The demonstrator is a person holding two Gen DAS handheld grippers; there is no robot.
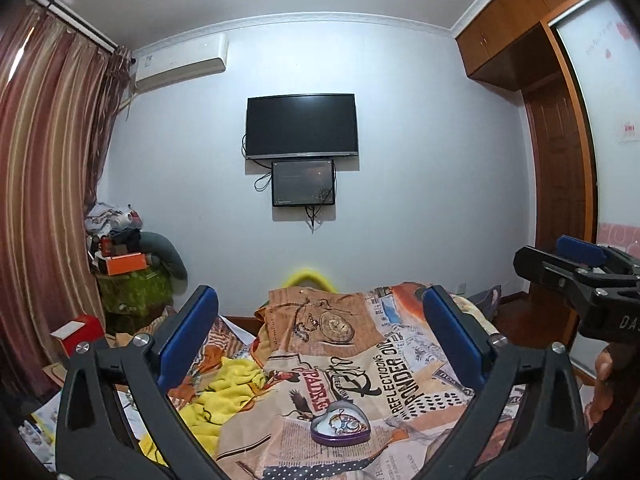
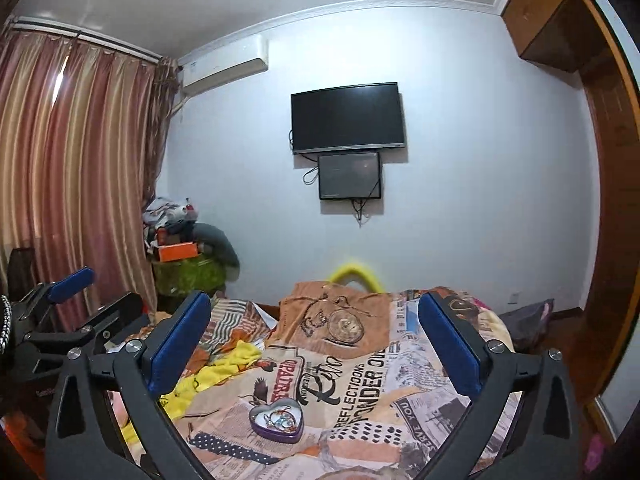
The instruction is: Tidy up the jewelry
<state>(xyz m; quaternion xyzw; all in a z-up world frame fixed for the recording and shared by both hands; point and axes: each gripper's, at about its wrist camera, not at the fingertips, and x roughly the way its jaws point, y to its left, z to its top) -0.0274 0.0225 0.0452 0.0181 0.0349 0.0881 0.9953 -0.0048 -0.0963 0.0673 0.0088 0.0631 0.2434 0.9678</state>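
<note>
A purple heart-shaped tin [image 1: 340, 426] lies open on the printed bedspread, with several bracelets and rings inside; it also shows in the right wrist view [image 2: 277, 418]. My left gripper [image 1: 320, 320] is open and empty, held above and behind the tin. My right gripper [image 2: 314, 320] is open and empty too, with the tin below and a little left of its middle. The right gripper shows at the right edge of the left wrist view [image 1: 576, 268]; the left gripper shows at the left edge of the right wrist view [image 2: 72, 304].
The bedspread [image 1: 400, 384] covers the bed, with a yellow cloth [image 1: 224, 392] at its left. A cluttered green stand [image 1: 132, 288] with an orange box is by the curtain. A television [image 1: 300, 126] hangs on the far wall. A wooden wardrobe [image 1: 560, 160] is at the right.
</note>
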